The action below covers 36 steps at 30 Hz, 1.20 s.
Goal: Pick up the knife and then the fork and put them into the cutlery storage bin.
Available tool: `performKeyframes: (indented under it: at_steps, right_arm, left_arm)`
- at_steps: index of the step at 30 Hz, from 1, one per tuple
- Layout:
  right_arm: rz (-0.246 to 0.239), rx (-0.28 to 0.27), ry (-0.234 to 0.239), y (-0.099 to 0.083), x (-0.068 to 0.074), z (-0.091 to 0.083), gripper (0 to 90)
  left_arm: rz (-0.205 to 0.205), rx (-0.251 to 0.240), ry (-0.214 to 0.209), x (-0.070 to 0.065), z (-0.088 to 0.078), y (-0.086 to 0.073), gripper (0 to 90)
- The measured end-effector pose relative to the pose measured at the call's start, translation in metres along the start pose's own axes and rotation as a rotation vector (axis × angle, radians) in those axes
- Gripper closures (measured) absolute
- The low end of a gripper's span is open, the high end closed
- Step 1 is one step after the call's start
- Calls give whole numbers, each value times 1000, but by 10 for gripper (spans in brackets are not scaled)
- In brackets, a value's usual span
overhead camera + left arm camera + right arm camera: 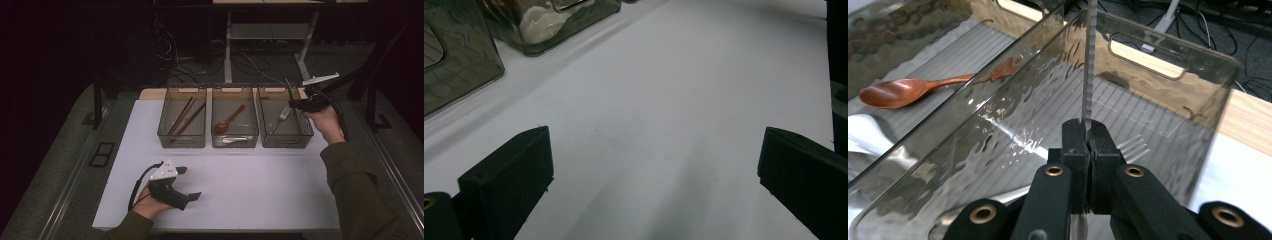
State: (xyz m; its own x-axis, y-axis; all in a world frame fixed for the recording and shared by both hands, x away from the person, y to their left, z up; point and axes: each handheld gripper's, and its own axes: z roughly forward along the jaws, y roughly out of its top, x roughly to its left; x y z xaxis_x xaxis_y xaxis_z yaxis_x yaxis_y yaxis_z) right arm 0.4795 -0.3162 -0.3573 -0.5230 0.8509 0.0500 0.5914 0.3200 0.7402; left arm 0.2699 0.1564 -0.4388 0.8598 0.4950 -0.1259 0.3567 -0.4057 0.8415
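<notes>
On the white worktop (240, 190) stood three clear bins. Our right gripper (1087, 131) had its fingers closed on a knife (1089, 65) above the right bin (306, 136), where a fork (281, 119) lay. We judged it best to lower the blade slowly, clear of the rim. Our left gripper (189, 183) rested wide open

— What's my count? I see three clear bins (182, 140), two chopsticks (186, 117), two spoons.
— One wooden spoon (229, 120), one white spoon (237, 140). Plus one fork (281, 118), one knife (1089, 65).
</notes>
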Motion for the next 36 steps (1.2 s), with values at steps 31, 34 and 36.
performKeyframes:
  at_steps: [31,34,36]
  right_arm:
    - [128,-35,86,-2,13,20,325]
    - [111,-53,67,-3,18,12,283]
    - [123,-83,96,-4,19,7,252]
  left_arm:
    - [-3,-2,3,0,-1,-1,8]
    - [-5,-2,5,0,-1,-1,8]
    - [-7,-1,5,0,0,-1,8]
